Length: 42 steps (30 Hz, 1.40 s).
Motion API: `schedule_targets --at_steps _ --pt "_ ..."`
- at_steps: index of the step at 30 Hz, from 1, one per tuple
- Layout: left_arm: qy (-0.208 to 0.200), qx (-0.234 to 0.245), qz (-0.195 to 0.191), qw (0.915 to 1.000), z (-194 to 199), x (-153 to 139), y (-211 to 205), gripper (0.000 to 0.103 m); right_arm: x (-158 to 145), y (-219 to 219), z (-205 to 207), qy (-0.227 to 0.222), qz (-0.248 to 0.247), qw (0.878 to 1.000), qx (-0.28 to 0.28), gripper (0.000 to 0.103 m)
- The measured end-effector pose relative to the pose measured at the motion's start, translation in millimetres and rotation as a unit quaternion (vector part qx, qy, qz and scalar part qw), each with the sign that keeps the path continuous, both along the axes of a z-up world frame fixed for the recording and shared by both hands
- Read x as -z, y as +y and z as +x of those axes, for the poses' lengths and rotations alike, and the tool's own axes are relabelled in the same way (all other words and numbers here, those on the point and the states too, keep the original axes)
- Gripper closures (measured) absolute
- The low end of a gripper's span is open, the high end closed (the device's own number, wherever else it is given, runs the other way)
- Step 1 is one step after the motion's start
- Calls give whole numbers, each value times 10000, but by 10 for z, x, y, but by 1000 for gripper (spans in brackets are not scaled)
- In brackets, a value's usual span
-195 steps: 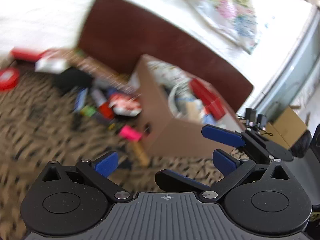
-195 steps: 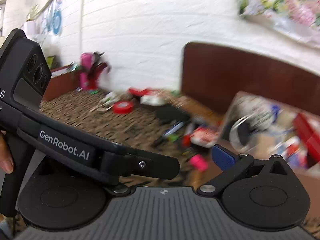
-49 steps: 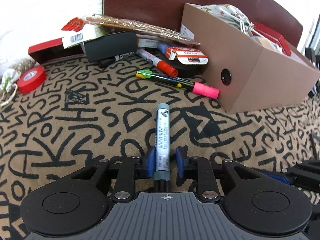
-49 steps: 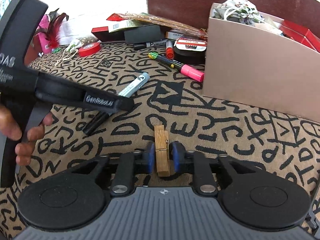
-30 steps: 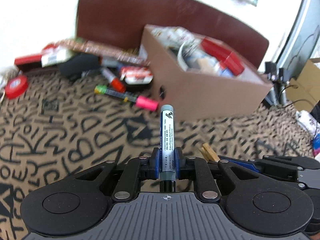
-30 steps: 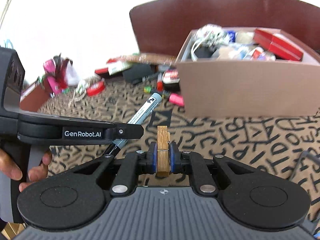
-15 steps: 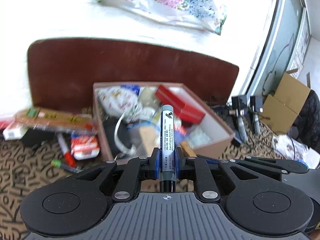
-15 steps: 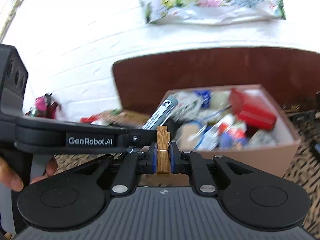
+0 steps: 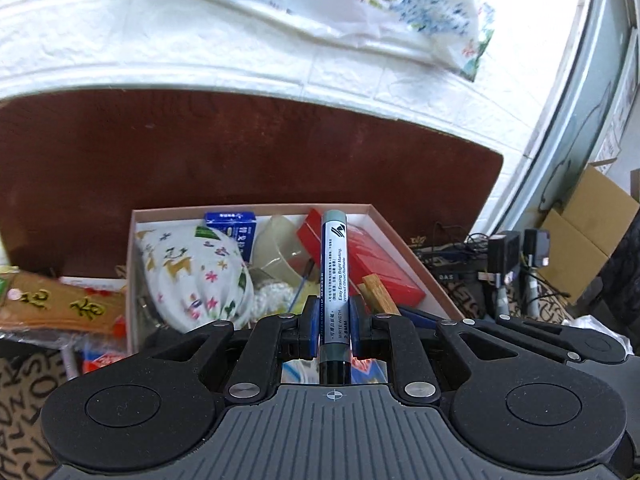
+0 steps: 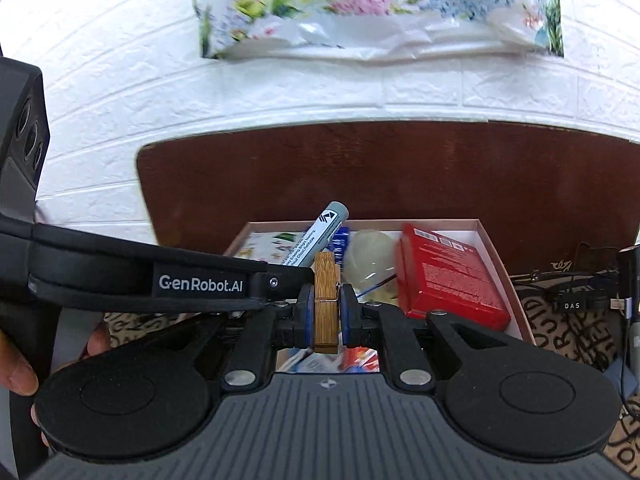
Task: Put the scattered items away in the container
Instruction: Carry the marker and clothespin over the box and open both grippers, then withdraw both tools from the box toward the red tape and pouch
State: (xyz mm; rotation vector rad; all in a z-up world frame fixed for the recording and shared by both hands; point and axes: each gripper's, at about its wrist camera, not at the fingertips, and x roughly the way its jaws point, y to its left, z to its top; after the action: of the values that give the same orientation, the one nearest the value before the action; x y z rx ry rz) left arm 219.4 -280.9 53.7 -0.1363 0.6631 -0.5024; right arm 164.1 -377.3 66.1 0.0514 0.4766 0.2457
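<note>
My left gripper (image 9: pixel 331 326) is shut on a grey whiteboard marker (image 9: pixel 335 268) that stands upright over the open cardboard box (image 9: pixel 132 264). My right gripper (image 10: pixel 325 316) is shut on a wooden clothespin (image 10: pixel 326 300), also above the box (image 10: pixel 496 258). The two grippers are side by side: the clothespin (image 9: pixel 380 294) shows right of the marker in the left wrist view, and the marker (image 10: pixel 320 236) shows left of the clothespin in the right wrist view. The box holds a patterned cloth pouch (image 9: pixel 192 276), a red packet (image 10: pixel 444 276), a tape roll (image 9: pixel 280 248) and other small items.
A dark brown board (image 9: pixel 240 152) stands behind the box against a white brick wall. A snack packet (image 9: pixel 60 300) and other loose items lie left of the box on the letter-patterned cloth (image 9: pixel 24 388). Cables and chargers (image 9: pixel 504 260) lie to the right. A floral bag (image 10: pixel 376 8) hangs above.
Both grippers closed on their items, lifted off the cloth and moved forward. They now hang over the open box, slightly closer than half a second ago.
</note>
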Motion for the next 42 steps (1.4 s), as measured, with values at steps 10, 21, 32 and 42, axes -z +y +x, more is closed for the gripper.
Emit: schedule_targets --at_steps 10,21,32,42 --pt "-102 37 601 9981 158 295 -68 12 402 -70 160 -136 -793 9946 652 29" --pt "276 566 305 9975 -136 321 -75 0 398 25 -161 -154 -780 9962 350 0" --pt "407 368 1 9985 -466 262 198 0 271 224 -457 -210 -855 9960 161 0" --pt "422 -201 -487 9977 -1022 270 967 0 191 835 -895 -396 -869 9946 -412 0"
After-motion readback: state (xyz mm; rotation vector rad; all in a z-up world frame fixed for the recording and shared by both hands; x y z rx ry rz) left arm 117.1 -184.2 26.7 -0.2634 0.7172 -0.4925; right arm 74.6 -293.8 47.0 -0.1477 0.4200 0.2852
